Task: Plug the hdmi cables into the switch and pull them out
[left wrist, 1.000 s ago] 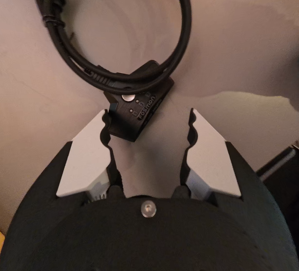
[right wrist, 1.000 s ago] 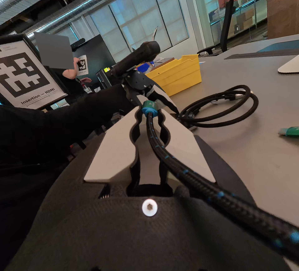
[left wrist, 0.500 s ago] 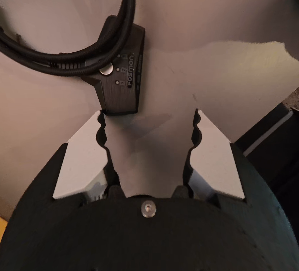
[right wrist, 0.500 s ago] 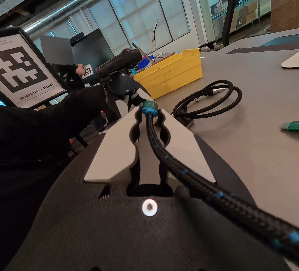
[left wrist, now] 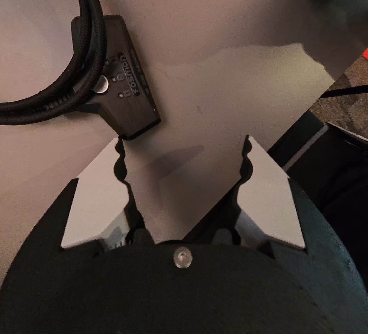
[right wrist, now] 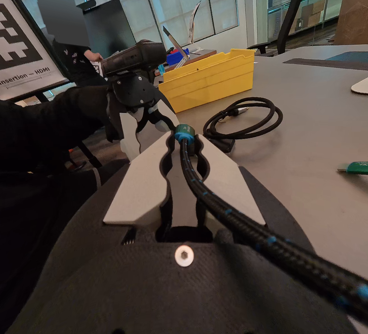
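Note:
The black HDMI switch (left wrist: 129, 87) lies flat on the grey table (left wrist: 229, 55), with a coiled black cable (left wrist: 87, 41) draped over its far side. My left gripper (left wrist: 183, 138) is open and empty just above the table; its left fingertip is next to the switch's near corner. My right gripper (right wrist: 184, 138) is shut on a green HDMI plug (right wrist: 184, 130) with a blue collar, and its braided black cable (right wrist: 239, 211) trails back over the gripper. In the right wrist view the switch (right wrist: 222, 144) sits just right of the plug, and the left gripper (right wrist: 148, 137) hangs just left of it.
A second green plug (right wrist: 356, 168) lies on the table at the right. A yellow bin (right wrist: 207, 81) stands behind the coiled cable (right wrist: 245, 117). A marker sign board (right wrist: 20, 49) stands at the left. The table edge (left wrist: 294, 145) runs close to my left gripper's right finger. Tip to tip, the grippers are about 15 cm apart.
The left gripper has swung round, still open, so the switch now lies turned, ahead and to the left. The right gripper, still holding the plug, has come closer to the switch.

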`<state>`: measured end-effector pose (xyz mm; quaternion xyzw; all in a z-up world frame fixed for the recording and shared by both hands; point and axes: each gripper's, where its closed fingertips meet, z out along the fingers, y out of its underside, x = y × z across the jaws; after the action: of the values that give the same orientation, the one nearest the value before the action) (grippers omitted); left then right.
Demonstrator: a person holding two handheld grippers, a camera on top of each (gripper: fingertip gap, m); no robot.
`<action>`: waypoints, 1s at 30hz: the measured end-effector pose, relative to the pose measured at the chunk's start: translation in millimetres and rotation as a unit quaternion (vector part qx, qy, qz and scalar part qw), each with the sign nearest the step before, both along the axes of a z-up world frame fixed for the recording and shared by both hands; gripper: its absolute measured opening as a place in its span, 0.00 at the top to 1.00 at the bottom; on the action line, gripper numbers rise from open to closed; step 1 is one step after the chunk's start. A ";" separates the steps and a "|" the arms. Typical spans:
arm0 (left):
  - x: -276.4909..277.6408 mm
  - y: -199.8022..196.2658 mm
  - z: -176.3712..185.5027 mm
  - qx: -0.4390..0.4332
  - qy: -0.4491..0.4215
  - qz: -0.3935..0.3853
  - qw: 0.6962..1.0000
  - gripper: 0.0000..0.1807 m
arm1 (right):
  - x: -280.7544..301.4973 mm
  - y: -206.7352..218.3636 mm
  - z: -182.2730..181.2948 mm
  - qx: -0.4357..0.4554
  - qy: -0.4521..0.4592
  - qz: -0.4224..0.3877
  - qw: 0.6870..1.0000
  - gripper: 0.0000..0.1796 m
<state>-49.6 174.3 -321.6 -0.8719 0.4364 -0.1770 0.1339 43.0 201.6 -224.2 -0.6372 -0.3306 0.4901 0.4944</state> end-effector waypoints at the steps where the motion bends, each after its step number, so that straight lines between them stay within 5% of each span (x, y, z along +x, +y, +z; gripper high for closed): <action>1: 1.2 -1.5 0.7 -0.002 -0.006 0.000 1.000 0.36 | -0.8 -0.2 -1.1 0.003 -0.005 0.000 1.000 0.91; 9: 11.2 -21.5 7.4 -0.031 -0.059 -0.040 0.997 0.43 | -6.0 -3.8 -7.9 0.011 -0.030 0.009 0.999 0.91; 11: 15.6 -31.4 15.1 -0.050 -0.086 -0.064 0.993 0.63 | -6.5 -4.7 -8.3 0.012 -0.032 0.011 0.999 0.91; 16: 39.0 -33.2 46.4 -0.036 -0.156 -0.090 0.983 0.61 | -8.5 -7.9 -8.3 0.025 -0.038 0.016 0.999 0.91; 30: 76.5 -17.0 118.2 -0.266 -0.497 0.006 0.826 0.64 | -26.6 -23.8 17.0 0.145 -0.082 0.015 0.986 0.93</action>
<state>27.0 157.3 -203.4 -0.6702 0.2416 -0.6952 0.0963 16.4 177.7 -207.2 -0.5920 -0.4471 0.3905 0.5451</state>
